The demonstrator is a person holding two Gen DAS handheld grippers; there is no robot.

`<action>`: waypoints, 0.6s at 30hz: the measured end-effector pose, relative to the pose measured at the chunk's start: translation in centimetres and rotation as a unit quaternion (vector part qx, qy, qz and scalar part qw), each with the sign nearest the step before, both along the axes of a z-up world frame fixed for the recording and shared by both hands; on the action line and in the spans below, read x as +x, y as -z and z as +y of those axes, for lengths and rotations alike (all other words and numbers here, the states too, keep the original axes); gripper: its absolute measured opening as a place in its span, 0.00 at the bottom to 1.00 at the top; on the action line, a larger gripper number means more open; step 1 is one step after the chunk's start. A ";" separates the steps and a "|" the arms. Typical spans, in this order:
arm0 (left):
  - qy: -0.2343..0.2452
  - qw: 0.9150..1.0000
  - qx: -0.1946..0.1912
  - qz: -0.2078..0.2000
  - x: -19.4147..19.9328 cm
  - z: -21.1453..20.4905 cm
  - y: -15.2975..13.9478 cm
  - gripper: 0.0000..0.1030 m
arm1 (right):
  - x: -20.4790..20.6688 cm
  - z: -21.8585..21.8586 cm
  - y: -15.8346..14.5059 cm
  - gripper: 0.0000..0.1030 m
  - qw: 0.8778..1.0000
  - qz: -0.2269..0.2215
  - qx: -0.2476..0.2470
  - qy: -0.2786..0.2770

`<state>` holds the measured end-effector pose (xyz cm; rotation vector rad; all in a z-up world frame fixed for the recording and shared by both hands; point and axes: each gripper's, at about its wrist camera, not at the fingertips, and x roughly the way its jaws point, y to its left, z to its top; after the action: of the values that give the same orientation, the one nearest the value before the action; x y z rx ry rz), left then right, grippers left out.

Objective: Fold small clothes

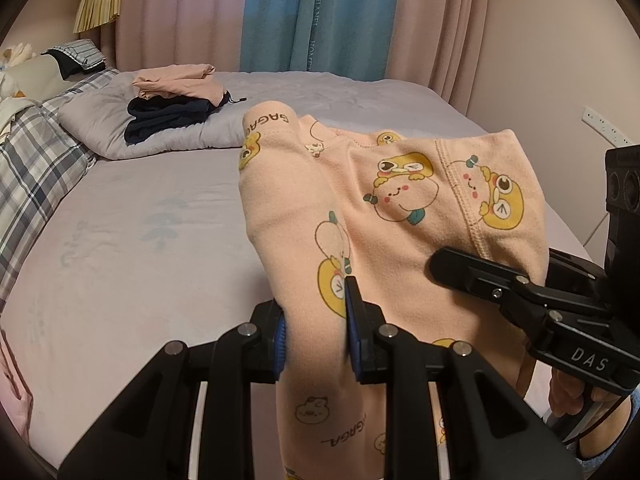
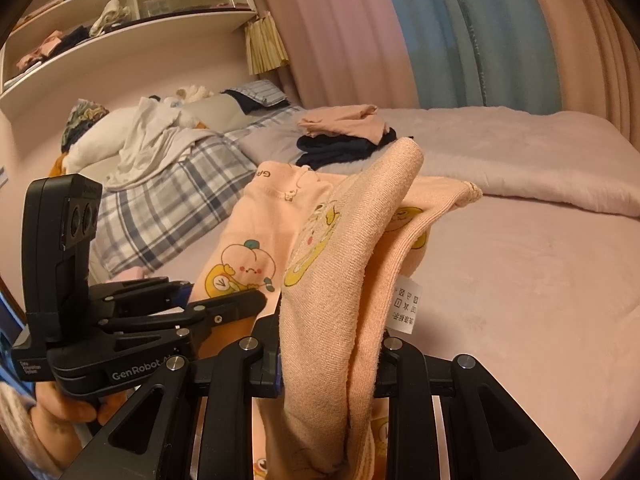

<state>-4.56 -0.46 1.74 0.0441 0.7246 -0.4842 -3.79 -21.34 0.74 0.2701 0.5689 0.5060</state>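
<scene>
A small peach garment (image 1: pixel 400 216) printed with yellow cartoon animals hangs in the air over the bed, held by both grippers. My left gripper (image 1: pixel 316 332) is shut on a bunched part of its near edge. My right gripper (image 2: pixel 328 356) is shut on another bunched part, with a white care label (image 2: pixel 406 306) hanging beside it. The right gripper also shows in the left wrist view (image 1: pixel 484 276) at the garment's right side. The left gripper shows in the right wrist view (image 2: pixel 224 304) at the garment's left side.
The bed (image 1: pixel 140 240) has a pale lilac sheet. A stack of folded clothes (image 1: pixel 176 104), peach on dark navy, lies on a pillow at the back. A plaid quilt (image 1: pixel 36 160) and loose laundry (image 2: pixel 152 136) lie at the left. Curtains (image 1: pixel 320 12) hang behind; shelves (image 2: pixel 120 12) are above.
</scene>
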 end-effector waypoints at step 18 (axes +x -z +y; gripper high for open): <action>0.000 1.000 0.004 0.004 1.1 0.8 0.4 0.24 | 1.0 0.8 0.2 0.27 1.000 0.008 -0.005 -0.001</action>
<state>-3.49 0.37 1.35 0.0504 0.7340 -0.4806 -2.76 -20.59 0.53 0.2644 0.5869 0.5023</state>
